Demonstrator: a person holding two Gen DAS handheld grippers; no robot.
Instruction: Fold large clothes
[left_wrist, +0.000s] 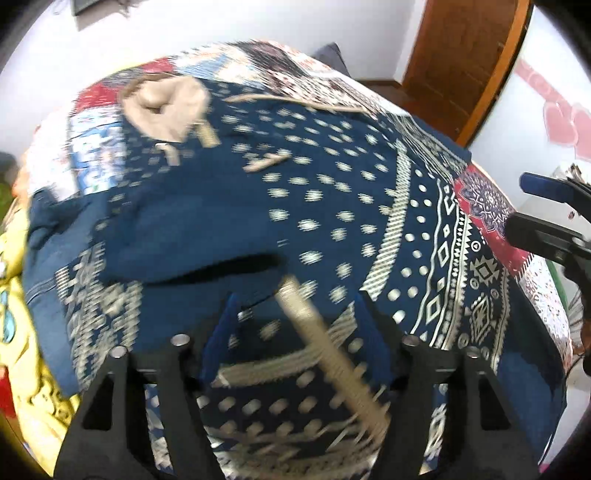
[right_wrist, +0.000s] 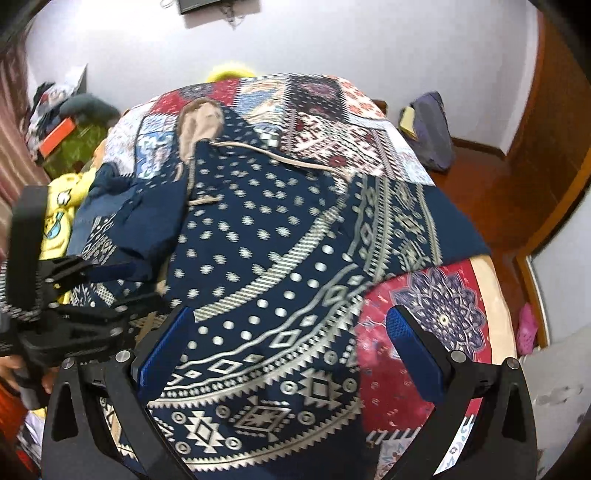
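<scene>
Navy hooded garment (right_wrist: 280, 236) with cream patterns lies spread across patchwork bedspread (right_wrist: 332, 122).

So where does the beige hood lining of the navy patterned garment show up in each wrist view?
Left wrist: the beige hood lining sits upper left, at the garment's far end.
Right wrist: the hood lining sits upper centre-left, again at the far end.
Shared landmark: the red medallion patch of the patchwork bedspread, beside the garment's hem.
</scene>
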